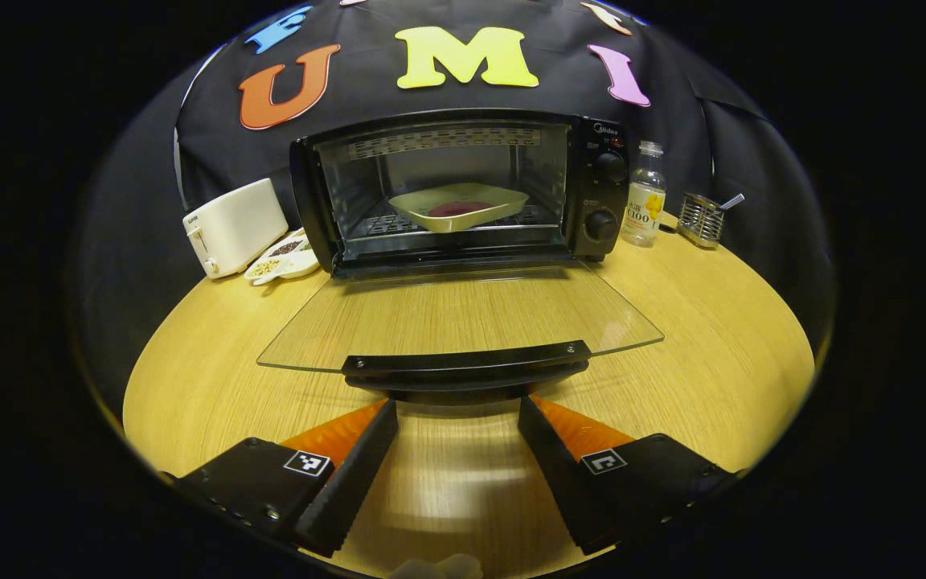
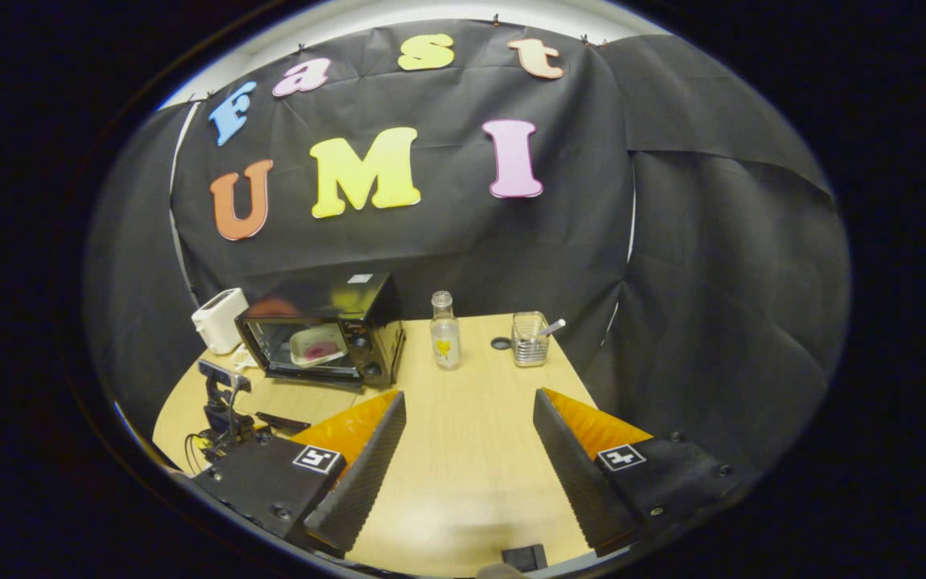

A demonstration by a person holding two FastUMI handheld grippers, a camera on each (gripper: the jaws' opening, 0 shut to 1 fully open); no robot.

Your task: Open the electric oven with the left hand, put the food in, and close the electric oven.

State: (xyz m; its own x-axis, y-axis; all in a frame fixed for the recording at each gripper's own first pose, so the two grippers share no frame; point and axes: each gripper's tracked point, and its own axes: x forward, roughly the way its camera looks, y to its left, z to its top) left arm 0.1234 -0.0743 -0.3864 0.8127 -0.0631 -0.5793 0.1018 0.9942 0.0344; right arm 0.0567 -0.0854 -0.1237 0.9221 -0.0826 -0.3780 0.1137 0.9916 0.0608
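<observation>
With the food dish [image 1: 458,207] seen on the rack inside the electric oven [image 1: 463,189], closing was judged in hand: the left gripper [image 1: 456,418], jaws spread and empty, needed to lift the door handle [image 1: 467,362] just ahead.

I saw a light wooden table [image 1: 712,354] with a rounded front edge. On it, toward the back, stood the black oven [image 1: 463,189], its glass door [image 1: 459,318] folded down flat just above the wood. Just left of the oven sat a white toaster [image 1: 234,227], with a small white dish of seeds [image 1: 282,259] in front of it. To the oven's right stood a clear bottle [image 1: 644,195], then a wire holder [image 1: 702,218] with a utensil in it. In the right gripper view a small dark disc [image 2: 501,343] lay between bottle and holder.
</observation>
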